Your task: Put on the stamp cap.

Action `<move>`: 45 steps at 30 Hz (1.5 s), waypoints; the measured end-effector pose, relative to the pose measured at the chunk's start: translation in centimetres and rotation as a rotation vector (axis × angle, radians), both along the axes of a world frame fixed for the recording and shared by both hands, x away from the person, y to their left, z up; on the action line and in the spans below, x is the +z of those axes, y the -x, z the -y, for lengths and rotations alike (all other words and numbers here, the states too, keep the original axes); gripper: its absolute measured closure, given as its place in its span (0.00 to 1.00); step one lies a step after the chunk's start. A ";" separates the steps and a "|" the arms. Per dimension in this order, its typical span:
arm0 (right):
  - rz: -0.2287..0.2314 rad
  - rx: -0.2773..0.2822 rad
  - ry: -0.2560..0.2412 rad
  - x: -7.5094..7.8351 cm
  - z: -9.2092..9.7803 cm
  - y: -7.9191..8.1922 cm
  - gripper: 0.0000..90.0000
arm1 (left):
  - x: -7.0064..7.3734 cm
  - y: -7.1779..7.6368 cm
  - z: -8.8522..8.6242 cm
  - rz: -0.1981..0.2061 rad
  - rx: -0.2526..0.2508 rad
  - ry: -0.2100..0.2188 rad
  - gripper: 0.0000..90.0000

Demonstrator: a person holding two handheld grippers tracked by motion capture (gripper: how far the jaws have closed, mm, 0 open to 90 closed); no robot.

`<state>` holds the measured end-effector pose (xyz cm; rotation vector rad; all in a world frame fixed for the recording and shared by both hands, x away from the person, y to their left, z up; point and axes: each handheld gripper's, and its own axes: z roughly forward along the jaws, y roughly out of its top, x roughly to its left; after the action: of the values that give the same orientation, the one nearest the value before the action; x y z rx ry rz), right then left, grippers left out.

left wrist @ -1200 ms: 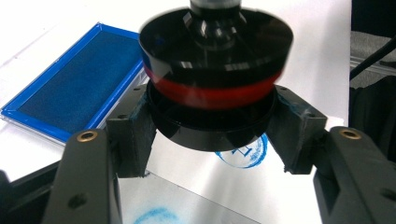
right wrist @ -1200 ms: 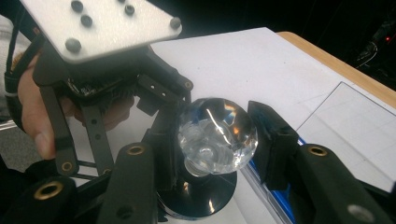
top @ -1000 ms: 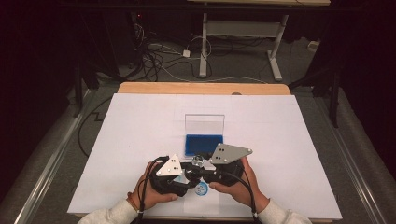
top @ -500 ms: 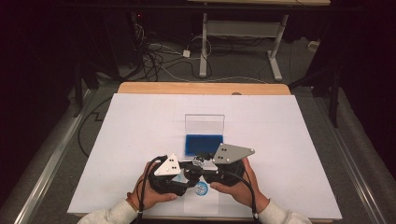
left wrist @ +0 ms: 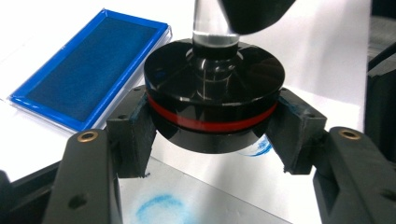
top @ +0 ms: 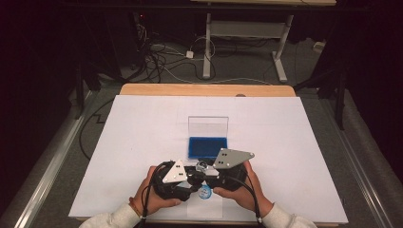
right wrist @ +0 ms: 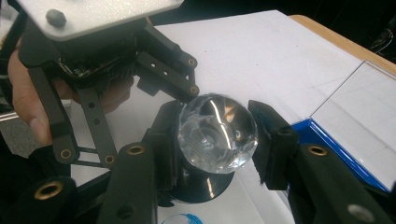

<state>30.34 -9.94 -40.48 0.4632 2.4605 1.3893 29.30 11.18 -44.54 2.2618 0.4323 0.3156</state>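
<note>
I'd keep the stamp (left wrist: 215, 88) level and lift it straight up off the paper (top: 285, 142), so the blue print (left wrist: 161, 207) below my jaws doesn't smear. My left gripper (left wrist: 212, 135) is clamped on the stamp's black disc; my right gripper (right wrist: 215, 135) is clamped on its clear knob (right wrist: 217, 133), with the ink pad (top: 207, 147) just beyond.

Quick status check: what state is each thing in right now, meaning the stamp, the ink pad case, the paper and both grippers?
Stamp: held above the paper, clear knob up.
Ink pad case: open, lid upright.
Paper: already bears blue round prints.
Left gripper: shut on the stamp's black base.
Right gripper: shut on the stamp's clear knob.
</note>
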 end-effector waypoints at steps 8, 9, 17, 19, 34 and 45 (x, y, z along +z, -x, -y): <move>-0.007 0.001 0.010 -0.1 0.0 -0.1 0.64 | -0.1 0.0 0.1 0.004 0.002 -0.018 0.41; -0.011 0.001 0.012 -0.2 0.0 -0.1 0.64 | -0.2 0.1 0.1 0.007 0.004 -0.017 0.41; -0.020 -0.001 0.021 -0.6 -0.1 -0.2 0.64 | -0.6 -0.1 0.1 -0.004 -0.005 -0.023 0.41; -0.020 -0.002 0.019 -0.5 0.0 -0.2 0.64 | -0.5 -0.1 0.1 0.001 -0.009 -0.023 0.41; -0.010 -0.005 0.007 -0.2 0.3 -0.1 0.64 | -0.5 -0.2 0.0 0.004 -0.011 0.014 0.40; 0.008 -0.018 -0.019 0.5 0.9 -0.1 0.64 | -1.1 -0.5 0.0 -0.012 0.031 0.021 0.30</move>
<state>30.41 -10.80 -39.96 0.4817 2.4332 1.4058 29.82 11.22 -45.59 2.2390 0.4750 0.3123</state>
